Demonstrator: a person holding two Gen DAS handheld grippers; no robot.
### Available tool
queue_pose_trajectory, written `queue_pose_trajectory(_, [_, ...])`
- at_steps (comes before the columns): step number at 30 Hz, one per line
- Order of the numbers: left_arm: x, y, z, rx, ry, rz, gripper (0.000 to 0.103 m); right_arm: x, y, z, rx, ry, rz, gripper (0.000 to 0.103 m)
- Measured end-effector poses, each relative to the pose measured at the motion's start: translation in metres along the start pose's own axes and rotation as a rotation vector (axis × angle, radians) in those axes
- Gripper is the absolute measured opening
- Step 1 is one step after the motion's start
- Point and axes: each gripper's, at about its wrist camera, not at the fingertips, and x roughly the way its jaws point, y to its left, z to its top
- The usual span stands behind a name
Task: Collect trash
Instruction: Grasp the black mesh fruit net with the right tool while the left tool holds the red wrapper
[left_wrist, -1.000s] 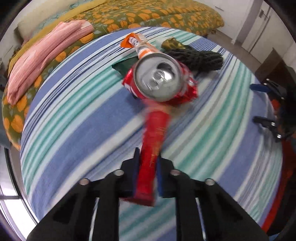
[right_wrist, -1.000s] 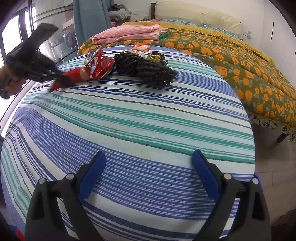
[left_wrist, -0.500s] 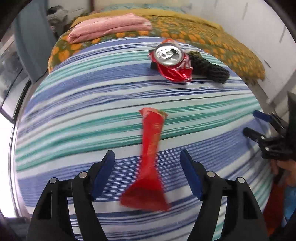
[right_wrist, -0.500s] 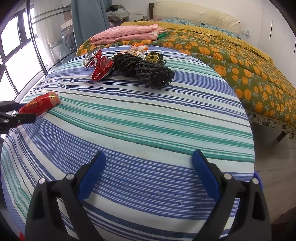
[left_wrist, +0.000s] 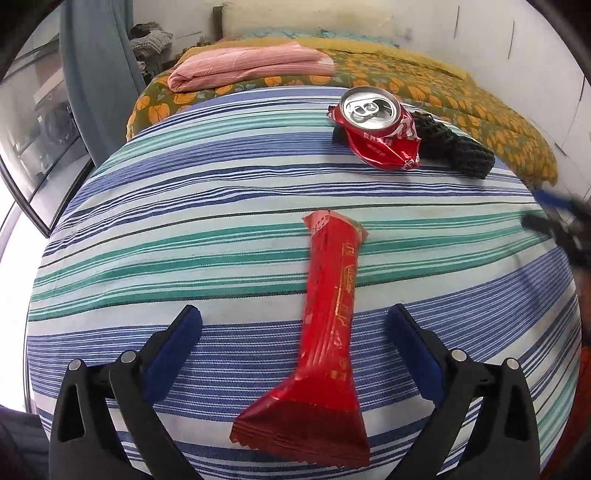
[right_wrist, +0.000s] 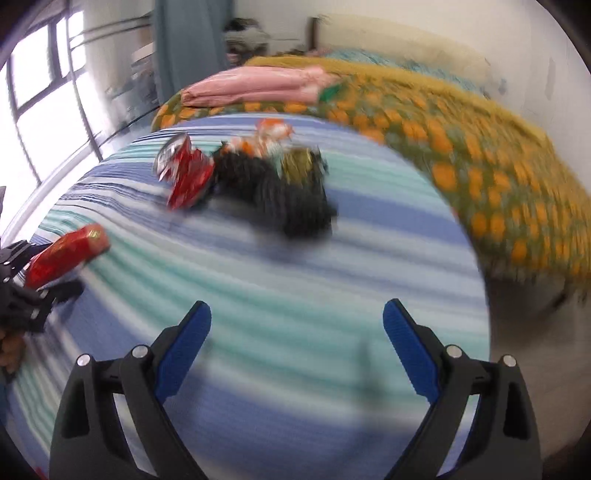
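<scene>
A long red snack wrapper (left_wrist: 332, 325) lies on the striped tablecloth (left_wrist: 184, 229), between the fingers of my open left gripper (left_wrist: 293, 325), which does not touch it. A crushed red can (left_wrist: 376, 129) lies farther back beside black netting (left_wrist: 454, 144). In the blurred right wrist view my right gripper (right_wrist: 297, 321) is open and empty over the cloth, facing the can (right_wrist: 184, 170), the black netting (right_wrist: 280, 192), an orange wrapper (right_wrist: 269, 133) and a gold wrapper (right_wrist: 299, 162). The red wrapper (right_wrist: 66, 254) and left gripper (right_wrist: 44, 269) show at its left edge.
A bed with an orange-patterned cover (left_wrist: 461, 96) and a folded pink blanket (left_wrist: 251, 64) stands behind the table. A window (right_wrist: 40, 85) and a grey curtain (left_wrist: 99, 74) are at the left. The right gripper (left_wrist: 554, 218) shows at the table's right edge.
My left gripper opened, let go of the red wrapper onto the cloth and drew back toward the table's near edge. My right gripper is now moving forward toward the trash pile; its view is blurred.
</scene>
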Motion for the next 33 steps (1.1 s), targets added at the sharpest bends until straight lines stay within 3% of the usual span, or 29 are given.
queue_pose_trajectory(4, [0.000, 0.000, 0.000, -0.001, 0.000, -0.001, 0.099, 0.031, 0.009, 0.047, -0.179, 0.035, -0.010, 0.092])
queue_pose_trajectory(7, [0.000, -0.001, 0.000, -0.003, 0.000, -0.002, 0.099, 0.053, 0.017, 0.064, -0.248, 0.095, -0.019, 0.090])
queue_pose_trajectory(8, [0.001, -0.001, 0.000, -0.004, 0.000, -0.003, 0.099, 0.058, 0.017, 0.066, -0.243, 0.118, -0.021, 0.078])
queue_pose_trajectory(9, [0.001, -0.001, 0.000, -0.004, 0.000, -0.003, 0.099, 0.060, 0.016, 0.067, -0.227, 0.137, -0.015, 0.049])
queue_pose_trajectory(12, [0.001, -0.001, 0.000, -0.003, 0.000, -0.003, 0.099, 0.050, 0.013, 0.062, -0.125, 0.168, 0.031, 0.043])
queue_pose_trajectory(18, [0.001, -0.001, 0.000, -0.003, 0.000, -0.003, 0.099, 0.000, 0.010, 0.018, 0.170, 0.278, 0.210, 0.044])
queue_pose_trajectory(20, [0.001, -0.001, 0.000, -0.003, 0.000, -0.003, 0.099, -0.010, 0.015, -0.001, 0.216, 0.305, 0.244, 0.046])
queue_pose_trajectory(26, [0.001, -0.001, 0.000, -0.002, 0.000, -0.006, 0.099, -0.015, 0.029, -0.032, 0.200, 0.290, 0.281, 0.074])
queue_pose_trajectory(31, [-0.004, 0.005, -0.002, 0.042, 0.016, -0.077, 0.099, -0.030, 0.023, -0.026, 0.097, 0.233, 0.260, 0.079])
queue_pose_trajectory(33, [-0.010, 0.009, -0.003, 0.053, 0.033, -0.099, 0.099, -0.042, 0.024, -0.021, 0.034, 0.205, 0.251, 0.086])
